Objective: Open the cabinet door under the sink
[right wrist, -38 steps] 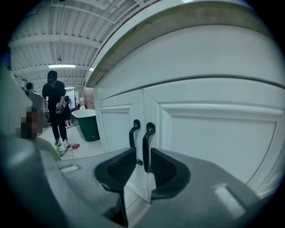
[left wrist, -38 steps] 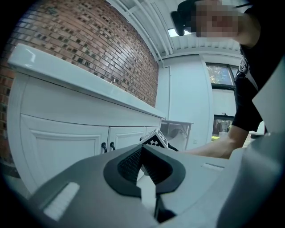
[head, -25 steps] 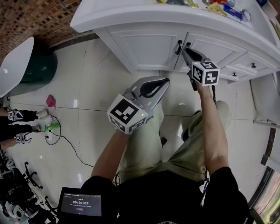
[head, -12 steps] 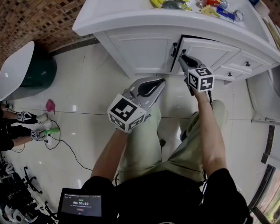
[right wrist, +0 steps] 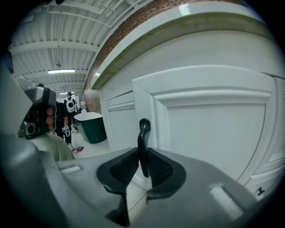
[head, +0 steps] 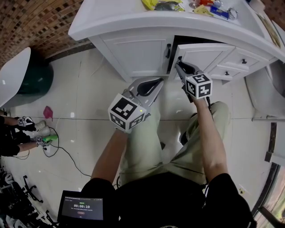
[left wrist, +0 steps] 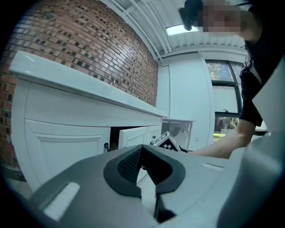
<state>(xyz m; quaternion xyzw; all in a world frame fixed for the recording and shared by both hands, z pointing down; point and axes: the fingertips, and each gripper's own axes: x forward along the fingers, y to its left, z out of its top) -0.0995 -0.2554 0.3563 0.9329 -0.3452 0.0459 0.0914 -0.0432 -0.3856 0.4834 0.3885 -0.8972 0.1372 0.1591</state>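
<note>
Under the white countertop (head: pixel 133 20) are two white cabinet doors. The right door (head: pixel 202 55) stands ajar, with a dark gap (head: pixel 191 40) above it. My right gripper (head: pixel 178 67) is shut on that door's black handle (head: pixel 179 60). The right gripper view shows the handle (right wrist: pixel 142 138) upright between the pads of the right gripper (right wrist: pixel 143 167). The left door (head: pixel 140 51) is closed, its handle (head: pixel 168 50) free. My left gripper (head: pixel 149 87) hangs above my knees, shut on nothing. From the left gripper (left wrist: pixel 143 153) view I see the ajar door (left wrist: pixel 131 137).
Small drawers (head: pixel 231 69) sit right of the open door. Bright clutter (head: pixel 191 5) lies on the countertop. A dark green tub (head: pixel 38 73) stands on the tiled floor at left, near a cable (head: pixel 67 142) and another person's gloved hands (head: pixel 22 129). My legs fill the floor below the grippers.
The right gripper has drawn the handle toward me, and the right door has swung from closed to ajar, opening a dark gap. The left gripper has barely moved.
</note>
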